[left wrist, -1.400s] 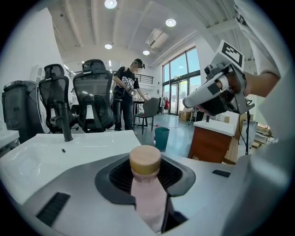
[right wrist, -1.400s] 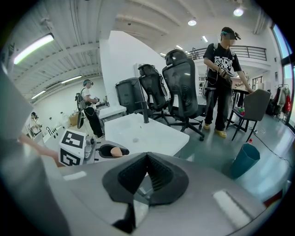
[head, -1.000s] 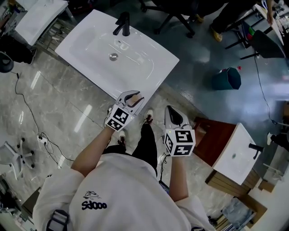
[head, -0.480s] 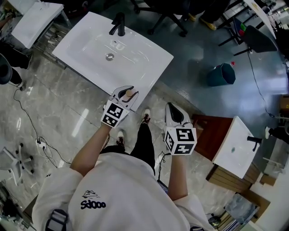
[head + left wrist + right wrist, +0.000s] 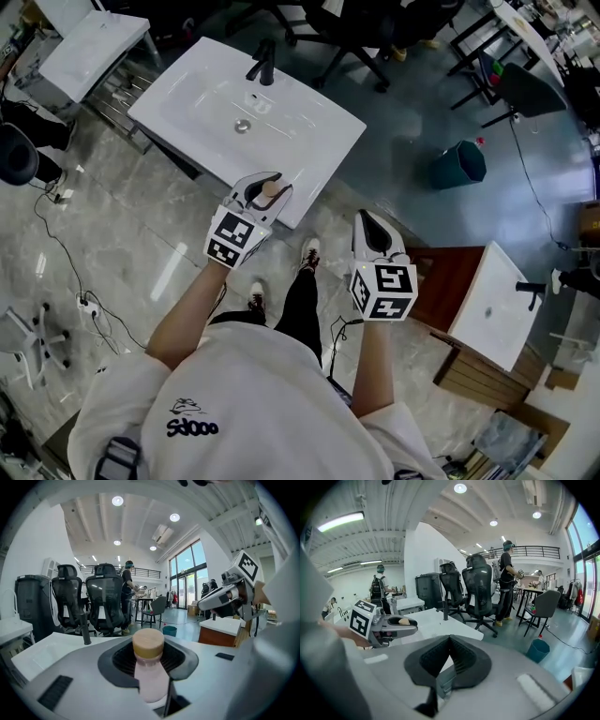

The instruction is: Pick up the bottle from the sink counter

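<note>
A pale pink bottle (image 5: 151, 677) with a tan round cap stands upright between the jaws of my left gripper (image 5: 149, 667), which is shut on its body. In the head view this gripper (image 5: 263, 191) hovers over the front edge of the white sink counter (image 5: 314, 155), with the tan cap (image 5: 272, 191) showing between the jaws. The right gripper view shows the left gripper (image 5: 401, 620) side-on at the left. My right gripper (image 5: 372, 228) hangs over the floor to the right of the counter, shut and empty. Its jaws (image 5: 449, 641) meet at a point.
A black faucet (image 5: 264, 60) and a drain (image 5: 243, 126) mark the basin. A teal bin (image 5: 458, 163) stands on the dark floor to the right. A smaller sink on a wooden cabinet (image 5: 491, 317) is at the right. Office chairs stand beyond the counter. Cables lie on the marble floor at the left.
The head view has drifted, so the sink sits a little differently in frame. The left gripper keeps the bottle over the counter's front edge. The right gripper has shifted slightly right.
</note>
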The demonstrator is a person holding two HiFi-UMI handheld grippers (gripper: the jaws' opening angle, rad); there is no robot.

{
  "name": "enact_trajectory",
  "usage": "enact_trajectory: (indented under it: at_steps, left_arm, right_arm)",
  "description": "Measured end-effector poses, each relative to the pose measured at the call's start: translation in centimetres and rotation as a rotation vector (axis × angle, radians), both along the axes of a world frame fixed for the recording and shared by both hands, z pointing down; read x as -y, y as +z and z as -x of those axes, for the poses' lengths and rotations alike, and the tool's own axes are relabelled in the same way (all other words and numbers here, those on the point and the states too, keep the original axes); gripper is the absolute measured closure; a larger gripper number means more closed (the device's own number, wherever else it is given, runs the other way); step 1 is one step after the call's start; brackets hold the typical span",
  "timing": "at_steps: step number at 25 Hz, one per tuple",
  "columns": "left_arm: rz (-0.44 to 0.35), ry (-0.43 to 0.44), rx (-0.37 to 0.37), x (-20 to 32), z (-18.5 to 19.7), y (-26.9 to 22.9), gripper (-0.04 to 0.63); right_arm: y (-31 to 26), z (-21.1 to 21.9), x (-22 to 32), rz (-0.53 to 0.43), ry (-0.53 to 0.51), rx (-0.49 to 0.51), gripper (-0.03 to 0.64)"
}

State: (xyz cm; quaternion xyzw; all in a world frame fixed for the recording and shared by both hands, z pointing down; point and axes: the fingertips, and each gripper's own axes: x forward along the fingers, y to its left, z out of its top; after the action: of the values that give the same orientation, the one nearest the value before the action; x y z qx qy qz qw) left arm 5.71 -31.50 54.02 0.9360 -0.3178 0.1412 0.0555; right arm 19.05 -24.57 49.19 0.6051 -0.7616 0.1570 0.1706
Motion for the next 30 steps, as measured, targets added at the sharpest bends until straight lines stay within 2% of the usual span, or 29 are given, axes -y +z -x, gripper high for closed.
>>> enact_trajectory:
  at_steps: [16,23,30]
  left_arm:
    - [-0.106,0.021,-0.030,-6.1,5.3,-9.1,0.482]
    - [-0.103,-0.036,-0.063,-7.6,7.4,-11.4,0.482]
    - [-0.142,-0.021,-0.067,-9.0,8.6,-13.1,0.480]
  right_arm:
    - [-6.2,4.6,-5.2,-0.131,-0.039,-0.048,0.606]
    - [-8.5,6.2,-6.5,-0.180,-0.086,-0.105,0.606]
    - [-9.6,7.2,-6.7,-0.207,-0.087,-0.113,0.606]
